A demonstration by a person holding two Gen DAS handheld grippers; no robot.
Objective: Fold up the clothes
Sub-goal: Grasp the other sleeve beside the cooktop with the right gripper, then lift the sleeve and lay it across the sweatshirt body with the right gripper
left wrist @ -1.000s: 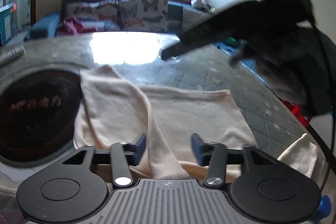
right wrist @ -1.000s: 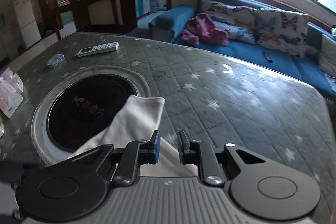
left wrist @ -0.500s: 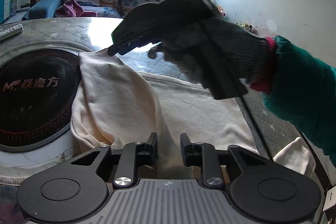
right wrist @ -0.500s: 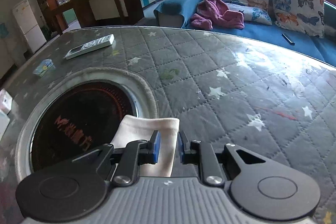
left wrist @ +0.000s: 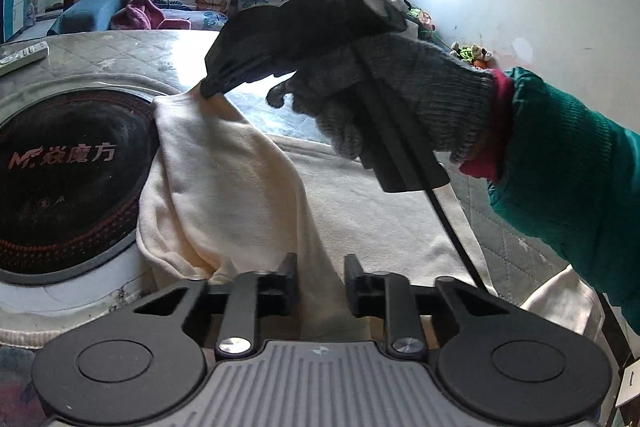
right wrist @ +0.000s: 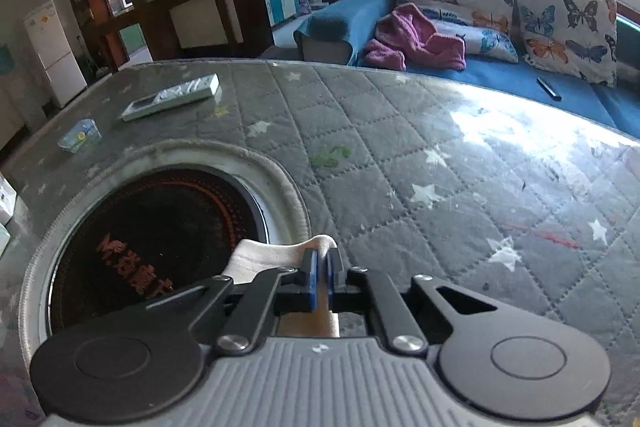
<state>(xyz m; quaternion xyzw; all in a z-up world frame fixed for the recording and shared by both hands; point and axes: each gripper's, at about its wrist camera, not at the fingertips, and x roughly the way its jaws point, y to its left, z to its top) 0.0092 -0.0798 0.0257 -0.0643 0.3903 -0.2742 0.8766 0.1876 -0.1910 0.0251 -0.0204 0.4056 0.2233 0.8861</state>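
- Left claw [left wrist: 320,281] hangs low over the near edge of the cream garment [left wrist: 224,187], jaws parted, with cloth lying between them but not pinched; a second ago they stood wider apart, so the gap has narrowed.
- Garment lies spread on the quilted table [right wrist: 440,155], its left part draped over the rim of the round black heater [left wrist: 68,163] set into the tabletop.
- Sleeve cuff [left wrist: 180,103], at the garment's far left corner, is lifted off the table and drawn taut.
- Right claw [left wrist: 208,89], held by a gloved hand [left wrist: 400,99], is clenched on that cuff; its own camera shows the blue pads [right wrist: 311,281] closed on a ridge of white cloth [right wrist: 280,255].
- Half a second ago the same pads sat apart either side of the cuff; a second ago the claw hovered well above the table. The grip is therefore new.
- Judgement: with the cuff caught, the sleeve can be carried across the body of the garment, the fold this pose seems set for; the left claw looks placed to hold the near edge, though it has not closed.
- Remote [right wrist: 172,97] and a small packet [right wrist: 80,135] sit at the table's far left, well apart from the garment and unmoved across the frames.
- Sofa [right wrist: 500,67] with a pink garment lies beyond.
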